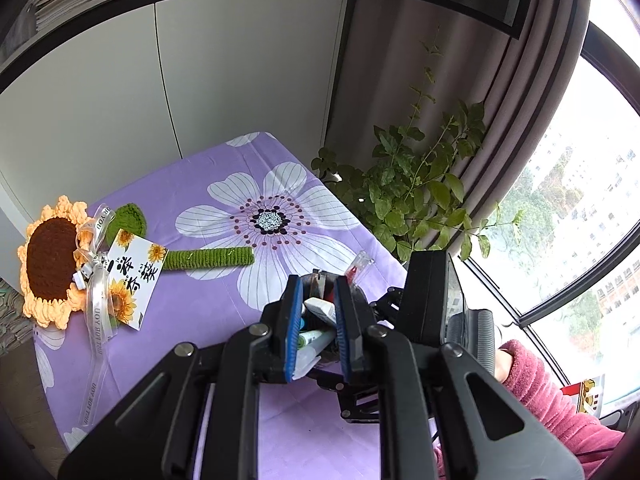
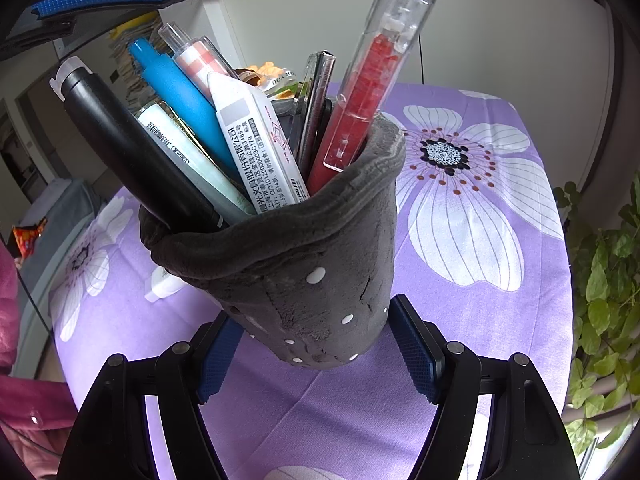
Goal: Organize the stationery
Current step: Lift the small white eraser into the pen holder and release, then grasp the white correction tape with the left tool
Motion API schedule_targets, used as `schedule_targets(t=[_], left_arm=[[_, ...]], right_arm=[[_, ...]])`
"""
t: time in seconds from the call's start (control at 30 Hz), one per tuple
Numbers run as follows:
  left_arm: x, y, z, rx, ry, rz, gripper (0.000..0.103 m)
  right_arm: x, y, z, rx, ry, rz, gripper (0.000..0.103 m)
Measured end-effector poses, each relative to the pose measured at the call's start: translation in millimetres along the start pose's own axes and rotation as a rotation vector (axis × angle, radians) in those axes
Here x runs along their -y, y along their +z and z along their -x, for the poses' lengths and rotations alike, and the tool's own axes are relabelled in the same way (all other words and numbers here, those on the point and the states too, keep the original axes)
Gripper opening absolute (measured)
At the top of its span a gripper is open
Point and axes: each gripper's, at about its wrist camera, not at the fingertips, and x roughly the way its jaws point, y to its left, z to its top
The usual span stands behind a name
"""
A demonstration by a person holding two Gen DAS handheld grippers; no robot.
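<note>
Across the lower half of both frames spreads the purple cloth (image 2: 472, 320), its right edge falling off beside the plant (image 2: 608, 280), with bare room around the big flower print. Left of centre in the right view stands the grey pouch (image 2: 304, 280), clamped at its base by the right gripper (image 2: 316, 344) and crammed with pens (image 2: 256, 140). At lower centre of the left view, the left gripper (image 1: 316, 320) hangs above the pouch mouth, nearly clenched, grasping nothing. A sunflower (image 1: 52, 260) lies at the left edge
</note>
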Motion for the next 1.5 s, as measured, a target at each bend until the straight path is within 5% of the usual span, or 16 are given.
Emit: schedule_targets(t=[0.27, 0.53, 0.67, 1.37, 1.5], left_arm=[[-43, -24, 9, 0.013, 0.095, 0.111, 0.029], [-70, -72, -34, -0.138, 0.16, 0.153, 0.032], [-63, -94, -67, -0.216, 0.198, 0.088, 0.038], [-66, -89, -108, -0.248, 0.193, 0.085, 0.034], [-62, -91, -103, -0.245, 0.199, 0.085, 0.025]], right_arm=[[-1, 0, 0, 0.0, 0.0, 0.0, 0.075], [0, 0, 0, 0.0, 0.0, 0.0, 0.075], [0, 0, 0, 0.0, 0.0, -0.001, 0.075], [-1, 0, 0, 0.001, 0.0, -0.001, 0.075], [-1, 0, 0, 0.001, 0.0, -0.001, 0.075]])
